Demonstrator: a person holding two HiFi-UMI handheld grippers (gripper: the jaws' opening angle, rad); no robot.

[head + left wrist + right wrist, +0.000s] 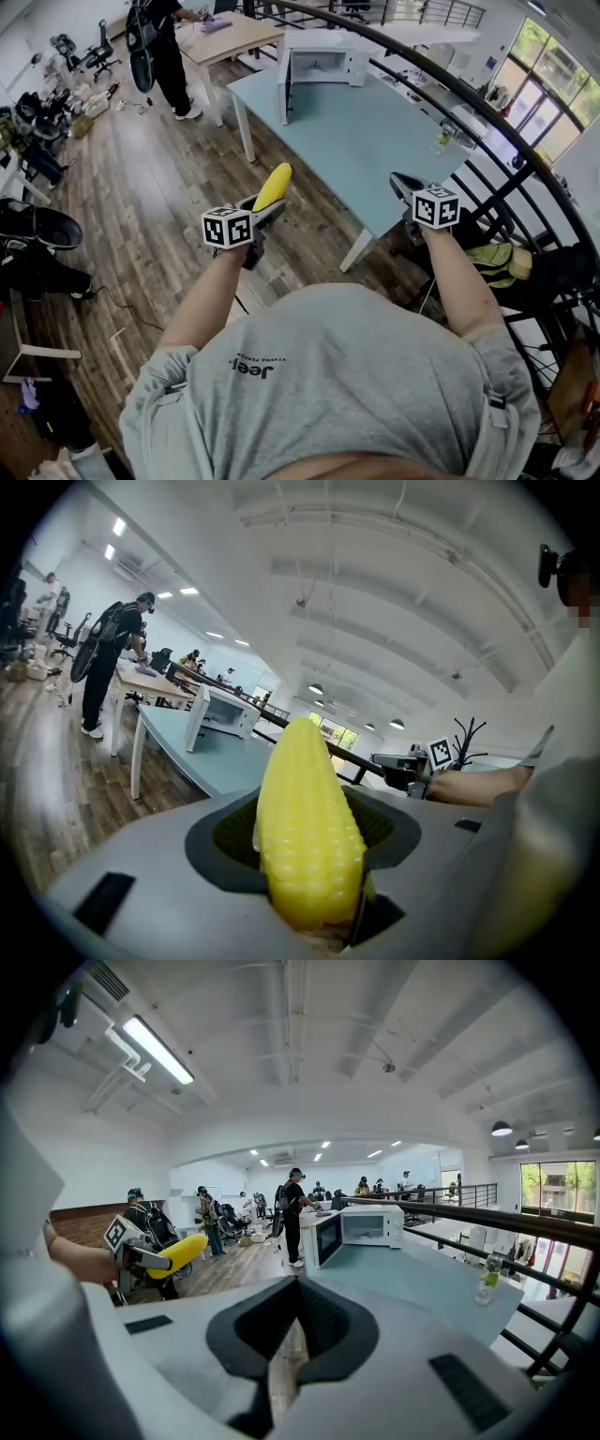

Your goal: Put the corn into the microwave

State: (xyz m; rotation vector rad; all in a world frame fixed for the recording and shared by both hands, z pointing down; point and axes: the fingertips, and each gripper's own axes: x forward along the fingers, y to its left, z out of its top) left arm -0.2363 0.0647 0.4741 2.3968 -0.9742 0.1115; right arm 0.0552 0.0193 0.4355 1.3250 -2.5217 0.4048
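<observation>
A yellow corn cob [273, 187] sticks up and forward out of my left gripper [265, 208], which is shut on its lower end; in the left gripper view the corn [307, 827] fills the middle. My right gripper [404, 186] is shut with nothing in it, held over the near corner of the light blue table [366, 150]. The white microwave [323, 66] stands at the table's far end with its door [283, 90] swung open. From the right gripper view the microwave [373, 1224] lies ahead, and the corn [178, 1252] shows at the left.
A small bottle [442, 141] stands at the table's right edge beside a curved dark railing [497, 127]. A person [167, 56] stands at a wooden desk [230, 37] beyond the table. Office chairs and bags [37, 234] line the wooden floor on the left.
</observation>
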